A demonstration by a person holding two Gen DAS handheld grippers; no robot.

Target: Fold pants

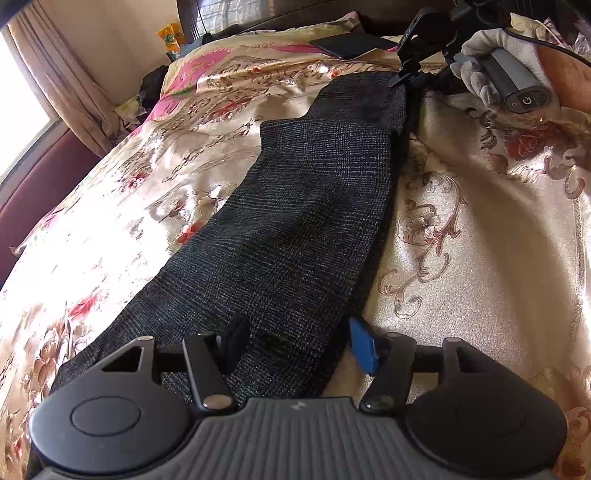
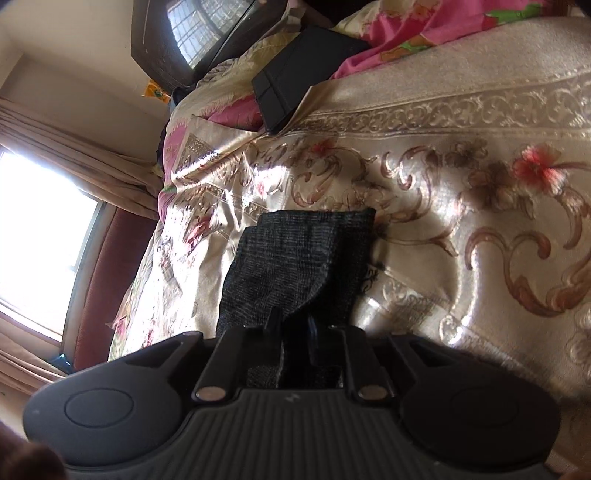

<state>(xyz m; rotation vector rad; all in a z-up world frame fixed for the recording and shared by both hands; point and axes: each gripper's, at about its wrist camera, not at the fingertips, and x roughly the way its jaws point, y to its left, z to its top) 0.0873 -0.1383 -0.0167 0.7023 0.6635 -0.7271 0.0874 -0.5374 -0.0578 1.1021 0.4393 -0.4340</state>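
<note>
The pants (image 1: 295, 221) lie flat on the bed (image 1: 480, 240), a long dark checked strip already doubled lengthwise. In the left wrist view their long axis runs from the near edge, under the left hand-held gripper (image 1: 299, 347), away and slightly rightward to the far end by the right hand-held gripper (image 1: 402, 79).

The left hand-held gripper stands spread over the near end: one finger sits over the cloth, the blue-padded finger (image 1: 364, 347) just off its right edge over the bedspread. Nothing is pinched between them.

The right hand-held gripper, carried by a gloved hand (image 1: 491, 70), has its fingers drawn nearly together with a fold of the pants (image 2: 295, 266) running up between them; it is pinching that end of the cloth.

Around them, the floral satin bedspread is creased and shiny. A flat black case (image 2: 299, 74) lies near the headboard, well apart from the pants, next to a pink quilt (image 2: 424, 29). A curtained window (image 2: 40, 236) lights one side.
</note>
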